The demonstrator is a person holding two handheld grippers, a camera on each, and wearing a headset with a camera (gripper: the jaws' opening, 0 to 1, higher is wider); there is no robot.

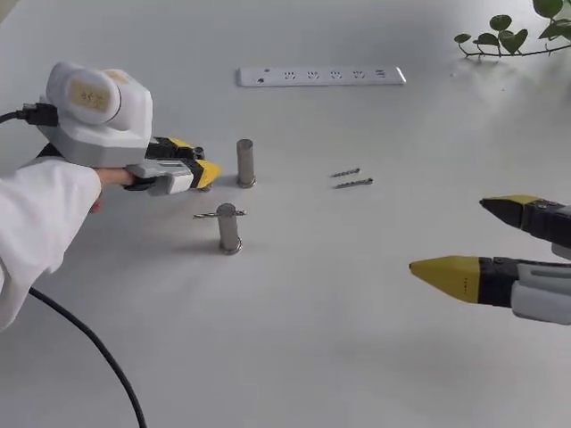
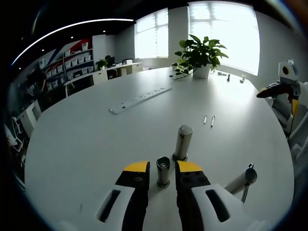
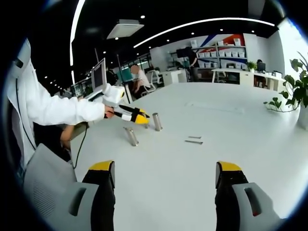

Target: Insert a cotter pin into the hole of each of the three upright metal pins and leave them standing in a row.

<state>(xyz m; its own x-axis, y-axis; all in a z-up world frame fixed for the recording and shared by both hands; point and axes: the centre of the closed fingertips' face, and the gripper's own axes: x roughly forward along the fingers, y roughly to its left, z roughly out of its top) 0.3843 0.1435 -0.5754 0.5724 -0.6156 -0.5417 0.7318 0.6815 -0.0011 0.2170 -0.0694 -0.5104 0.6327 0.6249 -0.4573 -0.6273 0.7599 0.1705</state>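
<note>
Three metal pins stand at the left of the white table (image 1: 321, 339). The near pin (image 1: 229, 229) has a cotter pin (image 1: 219, 214) through its top. A plain pin (image 1: 245, 163) stands behind it. My left gripper (image 1: 205, 174) is shut on the third pin (image 2: 163, 171), which stands upright between its yellow-tipped fingers. Two loose cotter pins (image 1: 346, 172) (image 1: 354, 184) lie to the right of the pins. At the right of the head view my right gripper (image 1: 449, 235) hangs wide open, holding nothing, well away from the pins.
A white power strip (image 1: 321, 76) lies at the back of the table. Plant leaves (image 1: 517, 36) reach in at the far right corner. A black cable (image 1: 89, 343) trails from the left gripper across the near left.
</note>
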